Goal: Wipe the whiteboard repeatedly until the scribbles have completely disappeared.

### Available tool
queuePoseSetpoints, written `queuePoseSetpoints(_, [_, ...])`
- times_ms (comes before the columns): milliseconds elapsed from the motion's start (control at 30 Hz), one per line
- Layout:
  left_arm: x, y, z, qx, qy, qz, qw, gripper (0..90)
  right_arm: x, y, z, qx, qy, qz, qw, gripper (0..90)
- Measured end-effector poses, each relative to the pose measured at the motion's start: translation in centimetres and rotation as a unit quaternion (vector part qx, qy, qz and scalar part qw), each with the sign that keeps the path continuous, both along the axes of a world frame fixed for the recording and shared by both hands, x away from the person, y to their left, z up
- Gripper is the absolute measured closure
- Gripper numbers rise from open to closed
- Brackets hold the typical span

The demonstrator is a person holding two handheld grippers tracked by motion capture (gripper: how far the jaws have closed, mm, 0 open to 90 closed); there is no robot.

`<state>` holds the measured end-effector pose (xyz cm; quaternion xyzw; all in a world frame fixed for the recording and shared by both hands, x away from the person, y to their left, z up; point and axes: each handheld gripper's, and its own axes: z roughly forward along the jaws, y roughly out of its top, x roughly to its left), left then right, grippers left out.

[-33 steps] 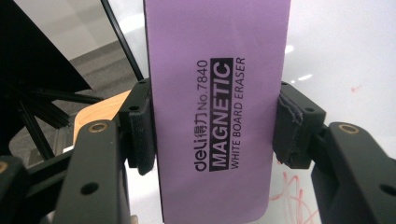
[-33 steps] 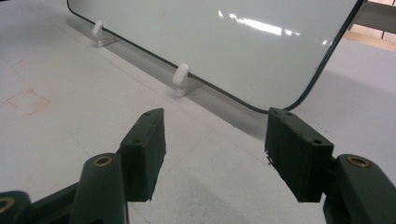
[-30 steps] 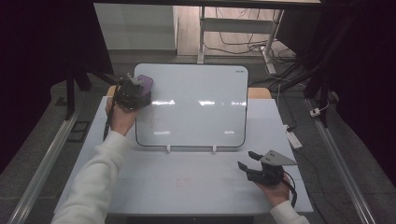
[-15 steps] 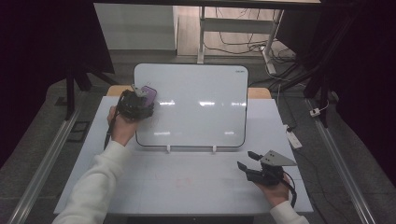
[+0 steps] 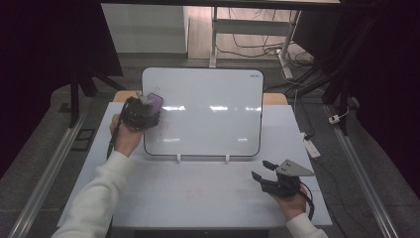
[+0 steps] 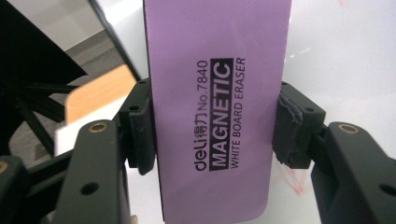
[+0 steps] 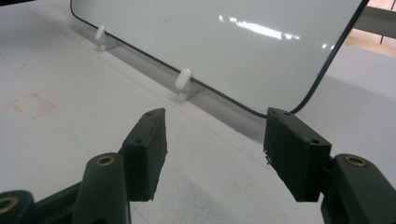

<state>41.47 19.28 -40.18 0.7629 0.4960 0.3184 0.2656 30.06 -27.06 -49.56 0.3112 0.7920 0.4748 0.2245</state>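
Observation:
A whiteboard point(image 5: 208, 111) leans on small white feet at the back of the table. My left gripper point(image 5: 143, 110) is at the board's upper left part, shut on a purple whiteboard eraser point(image 5: 154, 101) that lies against the board. In the left gripper view the eraser point(image 6: 215, 98), printed "MAGNETIC WHITE BOARD ERASER", sits squeezed between both pads point(image 6: 142, 135), with faint red marker lines point(image 6: 294, 179) on the board beside it. My right gripper point(image 5: 263, 171) rests on the table at the front right, open with nothing between its jaws; in the right gripper view its jaws point toward the whiteboard point(image 7: 224, 51).
The white table point(image 5: 198, 193) carries a faint red square mark point(image 7: 30, 105) in front of the board. White support feet point(image 7: 184, 84) hold the board's lower edge. A wooden surface point(image 5: 275, 98) shows behind the board. Cables and metal frames lie on the floor beyond.
My left gripper with the eraser has slid a little to the right and down along the board. The right gripper has stayed where it was.

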Motion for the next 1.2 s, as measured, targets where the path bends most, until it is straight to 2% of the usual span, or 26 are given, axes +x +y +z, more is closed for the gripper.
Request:
queuePoseSetpoints(133, [1.2, 0.2, 2.2, 0.016, 0.017, 0.006, 0.9997, 41.3, 0.1, -0.2, -0.1, 0.002, 0.002, -0.001, 1.0, 38.5])
queuePoseSetpoints(200, [1.8, 0.3, 2.8, 0.022, 0.035, 0.004, 0.9992, 41.3, 0.2, -0.3, -0.1, 0.004, 0.003, -0.001, 1.0, 38.6])
queuePoseSetpoints(367, [2.5, 0.5, 3.0, 0.029, 0.065, 0.007, 0.9974, 41.3, 0.1, -0.4, 0.1, 0.008, 0.002, 0.0, 1.0, 38.7])
queuePoseSetpoints(567, [2.1, -0.1, 2.5, 0.049, 0.079, -0.001, 0.9956, 41.3, 0.1, -0.6, 0.1, 0.016, 0.003, -0.001, 0.9999, 38.9])
queuePoseSetpoints(733, [1.8, 0.1, 1.9, 0.042, 0.087, -0.009, 0.9953, 41.3, 0.0, -0.5, 0.2, 0.016, 0.002, -0.001, 0.9999, 38.8])
queuePoseSetpoints(833, [1.9, 0.3, 2.3, 0.043, 0.075, -0.002, 0.9962, 41.3, 0.0, -0.5, 0.2, 0.015, 0.003, 0.0, 0.9999, 38.8])
queuePoseSetpoints(867, [2.1, 0.4, 2.5, 0.04, 0.075, -0.001, 0.9963, 41.3, 0.0, -0.5, 0.2, 0.014, 0.003, 0.0, 0.9999, 38.8])
queuePoseSetpoints(1033, [3.1, 0.4, 4.2, 0.053, 0.077, 0.008, 0.9956, 41.3, 0.0, -0.6, 0.2, 0.018, 0.002, -0.002, 0.9998, 38.8])
queuePoseSetpoints(1100, [3.5, 0.6, 4.7, 0.054, 0.084, 0.011, 0.995, 41.3, 0.1, -0.7, 0.2, 0.019, 0.002, -0.002, 0.9998, 38.8])
queuePoseSetpoints(1200, [3.5, 0.6, 4.6, 0.055, 0.096, 0.007, 0.9938, 41.3, 0.0, -0.7, 0.2, 0.021, 0.003, -0.001, 0.9998, 38.8])
